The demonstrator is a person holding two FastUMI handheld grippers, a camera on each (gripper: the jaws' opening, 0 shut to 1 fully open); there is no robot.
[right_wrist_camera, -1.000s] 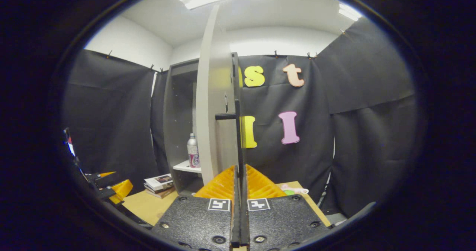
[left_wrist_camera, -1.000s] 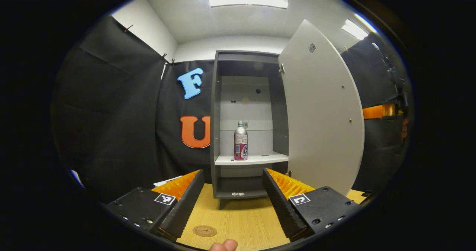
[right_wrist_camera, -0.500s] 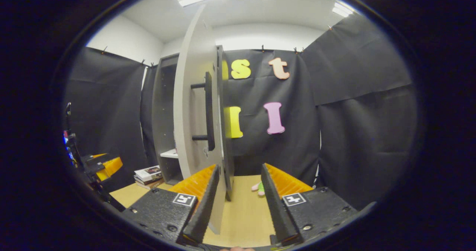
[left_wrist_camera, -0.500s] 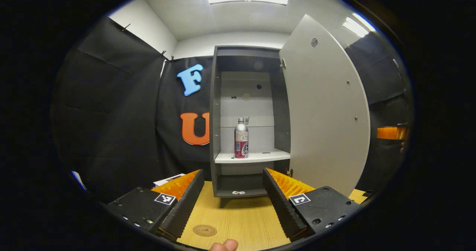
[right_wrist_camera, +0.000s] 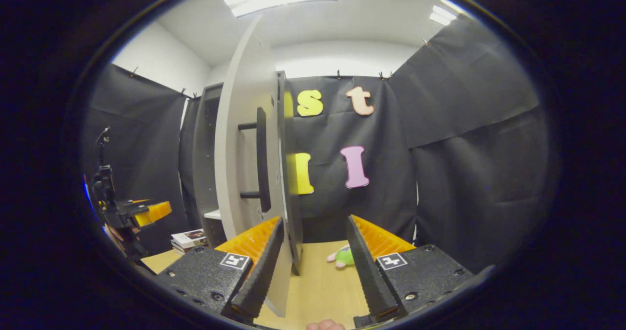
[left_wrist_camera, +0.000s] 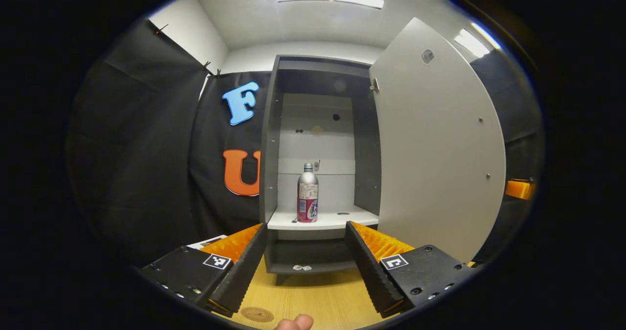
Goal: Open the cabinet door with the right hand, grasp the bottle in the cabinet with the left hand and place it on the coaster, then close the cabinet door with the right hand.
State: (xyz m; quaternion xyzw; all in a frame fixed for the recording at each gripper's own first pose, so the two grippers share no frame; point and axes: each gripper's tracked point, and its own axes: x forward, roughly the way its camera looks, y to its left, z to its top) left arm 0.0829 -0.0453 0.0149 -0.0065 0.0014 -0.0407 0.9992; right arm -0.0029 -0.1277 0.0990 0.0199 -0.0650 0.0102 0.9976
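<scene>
A silver bottle [left_wrist_camera: 307, 193] with a pink label stands upright on the white shelf [left_wrist_camera: 342, 219] of the grey cabinet [left_wrist_camera: 268, 149]. The cabinet door [left_wrist_camera: 440, 139] is swung wide to the right. My left gripper [left_wrist_camera: 306, 226] is open, short of the cabinet, with the bottle seen between its fingers and nothing held. A round brown coaster [left_wrist_camera: 257, 314] lies on the wooden table [left_wrist_camera: 318, 298] just in front of me. In the right gripper view the door [right_wrist_camera: 239, 139] stands almost edge-on with its dark bar handle [right_wrist_camera: 262, 159]. My right gripper [right_wrist_camera: 314, 218] is open, its left finger close beside the door's lower edge.
A stack of books [right_wrist_camera: 188, 238] lies on the table left of the cabinet. A small green and pink plush toy [right_wrist_camera: 344, 256] sits by the back wall. The left gripper [right_wrist_camera: 142, 212] and its holder appear far left in the right gripper view. A fingertip [left_wrist_camera: 293, 322] shows at the bottom edge.
My right gripper let go of the door handle, opened and drew back. The door swung wider. My left gripper moved closer to the cabinet, so the bottle looks larger and lower.
</scene>
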